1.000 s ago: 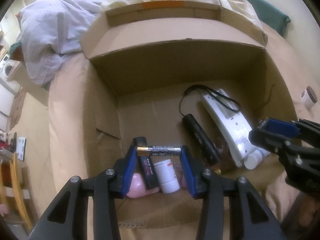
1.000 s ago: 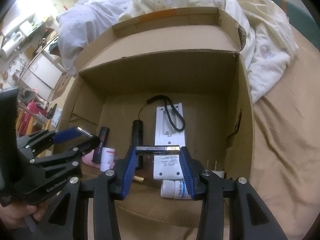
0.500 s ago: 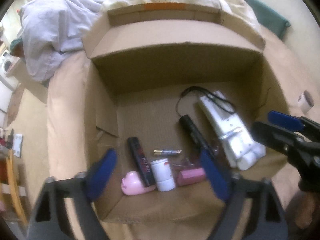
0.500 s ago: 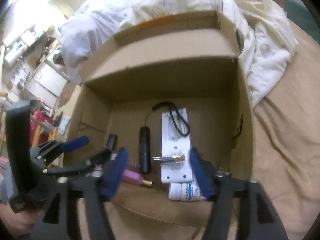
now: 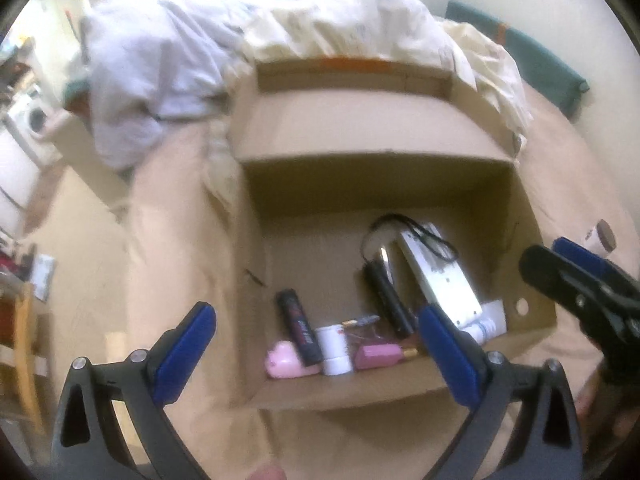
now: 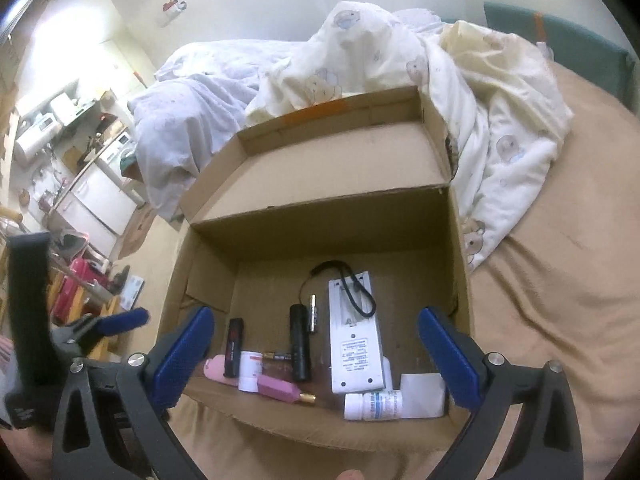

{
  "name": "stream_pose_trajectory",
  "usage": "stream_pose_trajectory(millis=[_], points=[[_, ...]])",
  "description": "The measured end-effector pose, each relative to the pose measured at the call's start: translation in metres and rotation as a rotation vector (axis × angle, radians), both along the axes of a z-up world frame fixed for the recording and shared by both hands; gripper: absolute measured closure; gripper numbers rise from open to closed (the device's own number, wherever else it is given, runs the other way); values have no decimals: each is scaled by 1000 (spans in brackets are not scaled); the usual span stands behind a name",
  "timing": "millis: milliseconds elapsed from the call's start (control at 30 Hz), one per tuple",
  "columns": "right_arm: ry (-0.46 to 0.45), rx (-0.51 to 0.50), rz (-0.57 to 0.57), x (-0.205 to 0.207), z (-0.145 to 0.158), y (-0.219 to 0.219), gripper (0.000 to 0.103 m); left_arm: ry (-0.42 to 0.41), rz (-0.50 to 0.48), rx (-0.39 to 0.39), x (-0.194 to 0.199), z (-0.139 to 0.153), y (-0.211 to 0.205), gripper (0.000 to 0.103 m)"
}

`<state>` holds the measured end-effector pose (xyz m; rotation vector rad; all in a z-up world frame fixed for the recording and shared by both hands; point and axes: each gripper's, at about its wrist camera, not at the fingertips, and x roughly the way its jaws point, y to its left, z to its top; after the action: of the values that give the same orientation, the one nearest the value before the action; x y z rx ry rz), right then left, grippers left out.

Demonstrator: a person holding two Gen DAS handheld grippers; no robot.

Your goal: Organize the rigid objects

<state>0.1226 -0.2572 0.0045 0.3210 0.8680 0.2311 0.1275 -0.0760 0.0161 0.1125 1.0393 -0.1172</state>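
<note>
An open cardboard box [image 5: 400,148] [image 6: 320,208] stands on a tan bed. One battery [image 5: 360,322] [image 6: 280,356] lies on its floor near the front, by a small white jar [image 5: 334,346]. A second battery [image 6: 313,313] lies beside a black flashlight [image 6: 300,344]. My left gripper [image 5: 316,316] hangs above the box's front edge, its jaws opening with nothing between them. My right gripper [image 6: 315,314] is likewise above the box, jaws opening and holding nothing. Each gripper also shows at the edge of the other's view.
The box also holds a white flat device [image 6: 354,344], a white pill bottle [image 6: 372,400], a pink bottle [image 6: 280,390], a black-and-red tube [image 6: 234,340] and a white plug block [image 6: 422,394]. Crumpled bedding [image 6: 400,80] lies behind the box. A small cup [image 5: 600,236] sits on the bed at right.
Both grippers were shut on a battery each; they opened wide, both batteries dropped onto the box floor, and both grippers rose away from the box.
</note>
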Motion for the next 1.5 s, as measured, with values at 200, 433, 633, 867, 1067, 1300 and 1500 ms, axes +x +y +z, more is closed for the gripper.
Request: stream_pose_trajectory(millis=[200, 433, 633, 867, 1067, 1300, 1500], points=[[-27, -18, -15, -20, 23, -3, 0, -71, 37, -26, -25, 29, 17, 2], [-84, -69, -1, -54, 49, 0, 0, -52, 42, -45, -56, 38, 34, 2], [-79, -87, 16, -82, 42, 7, 0, -64, 55, -41, -82, 33, 42, 2], [-78, -109, 6, -99, 21, 10, 0, -73, 103, -53, -92, 12, 49, 2], [-29, -110, 3, -96, -2, 12, 0, -39, 134, -51, -86, -3, 52, 2], [-29, -113, -13, -90, -5, 13, 0, -17, 134, -49, -83, -7, 51, 2], [-42, -124, -14, -90, -3, 13, 0, -13, 139, -49, -82, -9, 52, 2]])
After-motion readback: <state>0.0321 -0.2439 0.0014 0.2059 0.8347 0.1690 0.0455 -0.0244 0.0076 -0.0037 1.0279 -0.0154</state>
